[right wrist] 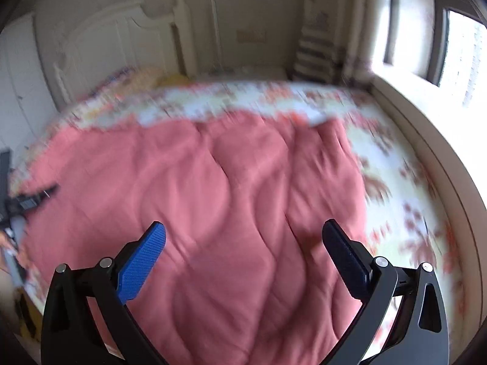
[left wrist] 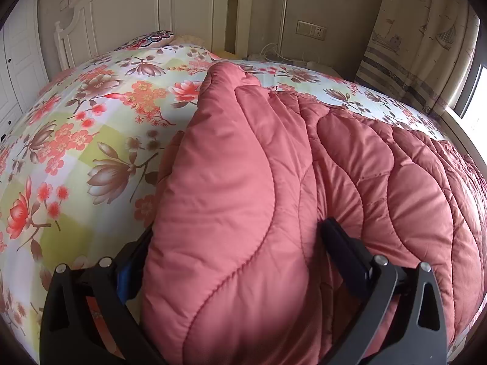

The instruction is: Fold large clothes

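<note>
Bedroom, one bed, viewed from its foot.

Bed sheet (left wrist: pixel 76 140): floral print, pink and brown blooms on pale squares, covering the whole mattress.
Headboard (left wrist: pixel 137 3): white panelled wood, at 12 o'clock.
Pillow (left wrist: pixel 149 39): patterned, just below the headboard at 11 o'clock.
Wall socket (left wrist: pixel 311 29): on the beige wall at 1 o'clock, white cables trailing beneath it.
Curtain (left wrist: pixel 420 39): boat print with striped hem, at 2 o'clock, beside a bright window (right wrist: pixel 462 57).

Pink quilted coat (right wrist: pixel 213 200): padded, wavy stitching, spread across the middle of the sheet; one thick fold is bunched and raised on its left side.

Left gripper (left wrist: pixel 237 243): fingers wide apart with the raised fold wedged between them, fabric pressing against both; a firm clamp cannot be confirmed.
Right gripper (right wrist: pixel 243 249): fingers wide apart, blue pad (right wrist: pixel 140 267) exposed, nothing between them, hanging above the coat's near edge. This view is blurred.
</note>
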Demonstrator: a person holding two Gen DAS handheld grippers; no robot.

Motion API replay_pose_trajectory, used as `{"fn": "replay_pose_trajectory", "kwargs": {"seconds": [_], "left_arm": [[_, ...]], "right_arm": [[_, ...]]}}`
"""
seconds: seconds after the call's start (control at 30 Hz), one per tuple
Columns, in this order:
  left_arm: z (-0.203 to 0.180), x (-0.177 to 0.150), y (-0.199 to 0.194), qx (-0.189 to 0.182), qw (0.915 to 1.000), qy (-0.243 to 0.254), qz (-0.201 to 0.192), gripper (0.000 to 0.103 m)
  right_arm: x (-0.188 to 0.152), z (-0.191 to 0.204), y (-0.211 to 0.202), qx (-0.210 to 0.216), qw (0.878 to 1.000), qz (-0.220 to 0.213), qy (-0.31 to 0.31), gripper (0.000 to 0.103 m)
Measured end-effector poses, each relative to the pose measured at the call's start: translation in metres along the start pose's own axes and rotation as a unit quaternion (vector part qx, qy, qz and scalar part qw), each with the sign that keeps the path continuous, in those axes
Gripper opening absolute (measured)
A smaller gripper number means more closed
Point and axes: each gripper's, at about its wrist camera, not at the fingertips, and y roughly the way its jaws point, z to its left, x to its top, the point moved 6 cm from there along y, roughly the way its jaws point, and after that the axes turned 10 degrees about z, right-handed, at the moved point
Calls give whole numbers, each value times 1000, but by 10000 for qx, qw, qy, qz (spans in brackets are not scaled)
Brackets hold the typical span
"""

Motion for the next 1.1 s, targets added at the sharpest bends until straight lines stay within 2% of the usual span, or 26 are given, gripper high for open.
{"fn": "replay_pose_trajectory", "kwargs": {"seconds": [0.13,0.2,0.27,0.3,0.47,0.6,0.63,0.77,0.83,0.93,1.03,1.1], "left_arm": [[-2,2,0,-8,10000,-4,-6,101],[-2,2,0,-11,10000,-4,-3,101],[-1,2,0,-7,10000,-2,-1,101],[-2,2,-1,-7,10000,-13,-5,101],[-3,2,-2,13,10000,-21,-25,101],[-3,6,-13,196,9997,-102,80,101],[-6,10,-23,277,9996,-114,0,101],[-48,40,-66,-2,9960,451,-771,101],[-83,56,-71,-8,9912,929,-946,101],[-132,72,-55,92,9838,1551,-897,101],[-170,77,-12,249,9787,1972,-510,101],[-182,72,36,320,9772,2099,-57,101]], "right_arm": [[44,10,10,-397,9988,-169,-229,98],[58,6,32,-501,9986,26,-163,98],[58,-3,73,-636,9961,612,-19,99],[55,-3,90,-455,9964,718,-4,99],[58,-3,93,-428,9970,640,24,99],[58,-4,94,-405,9972,620,37,99],[56,-4,93,-407,9973,617,36,99],[52,-7,89,-378,9975,600,41,99],[53,-7,89,-360,9975,598,54,99],[53,-6,89,-357,9976,593,58,99],[53,-6,89,-347,9977,583,65,99],[53,-7,89,-331,9978,574,78,99]]}}
